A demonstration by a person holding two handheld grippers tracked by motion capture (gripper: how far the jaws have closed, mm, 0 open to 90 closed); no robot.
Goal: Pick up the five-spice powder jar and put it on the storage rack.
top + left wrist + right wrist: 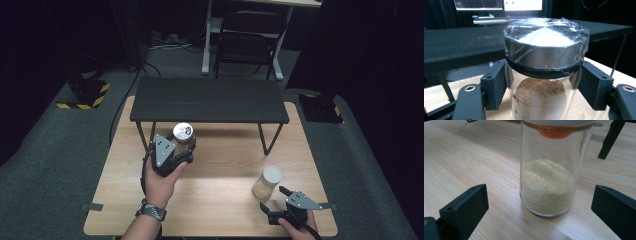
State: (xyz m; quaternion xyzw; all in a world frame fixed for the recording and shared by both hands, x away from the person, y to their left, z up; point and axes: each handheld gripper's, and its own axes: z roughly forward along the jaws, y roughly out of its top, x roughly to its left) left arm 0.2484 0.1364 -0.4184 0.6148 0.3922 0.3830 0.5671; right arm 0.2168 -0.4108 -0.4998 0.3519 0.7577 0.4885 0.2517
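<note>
Nearest the person, at the counter's (215,200) front right corner, the right hand (300,224) holds the right claw (274,198), its two black jaws spread wide and touching nothing. Just beyond it stands a clear glass jar of pale yellow grains (267,183) with a white lid, upright on the light wood; in the right gripper view that jar (551,170) stands between the open jaws but apart from both, filled to about halfway, with an orange seal under the lid.

Farther in, left of centre, the left hand (161,185), with a watch at the wrist, holds the left claw (183,146) pinching a second jar (183,134). In the left gripper view the jaws press on the glass of this jar (544,82) from both sides just below its lid, which is silver metal wrapped in clear film above a black ring. Brown powder sits inside.

Behind stands a low black shelf (210,100) on thin legs, and beyond the counter a dark folding chair (247,42) on grey carpet.
</note>
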